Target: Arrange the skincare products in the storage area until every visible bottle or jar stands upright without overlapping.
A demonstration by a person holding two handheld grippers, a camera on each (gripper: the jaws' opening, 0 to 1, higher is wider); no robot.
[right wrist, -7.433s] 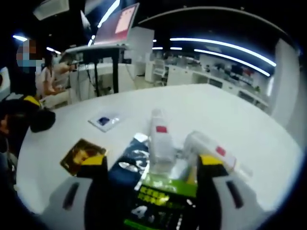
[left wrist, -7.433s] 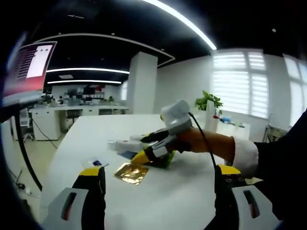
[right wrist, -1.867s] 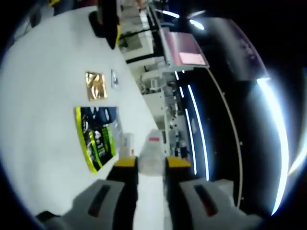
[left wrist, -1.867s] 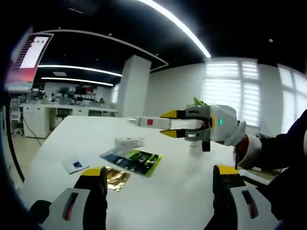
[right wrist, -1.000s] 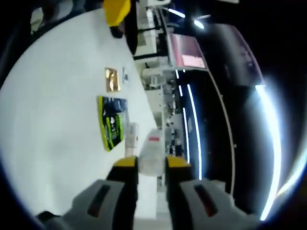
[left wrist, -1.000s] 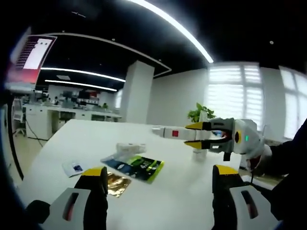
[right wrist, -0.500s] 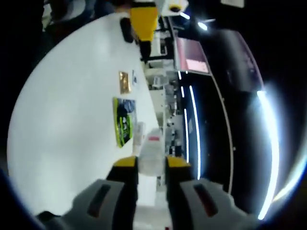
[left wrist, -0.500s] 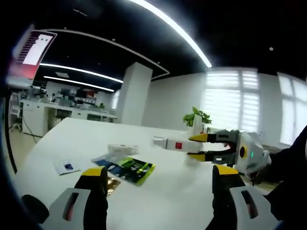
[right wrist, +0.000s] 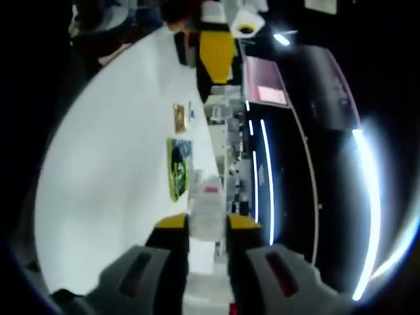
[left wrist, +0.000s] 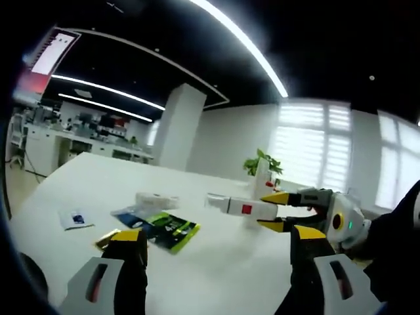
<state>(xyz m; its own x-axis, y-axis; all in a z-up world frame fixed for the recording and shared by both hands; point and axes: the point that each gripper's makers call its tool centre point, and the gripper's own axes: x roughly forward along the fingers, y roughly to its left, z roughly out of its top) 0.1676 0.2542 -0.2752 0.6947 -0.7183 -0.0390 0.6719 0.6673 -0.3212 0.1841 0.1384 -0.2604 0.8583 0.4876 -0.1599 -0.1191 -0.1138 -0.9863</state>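
Since a second ago the right gripper (left wrist: 274,211), clamped on the white bottle with a red label (left wrist: 239,207), has sunk toward the white table (left wrist: 216,269); it should turn upright first, the left gripper (left wrist: 216,244) waiting wide.

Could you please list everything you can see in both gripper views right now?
Held bottle: one, white with red label, lying sideways above the table between the right gripper's jaws.
Second bottle: one, white, lying on the table behind the pouch.
Pouch: one, green and dark blue, flat on table.
Gold sachet: one, beside the pouch.
Small sachet: one, white and blue, left of these.
Table: one, white.
Plant: one, green, far side.
Left gripper: yellow-tipped, open.
Right gripper: yellow-tipped, shut on bottle.
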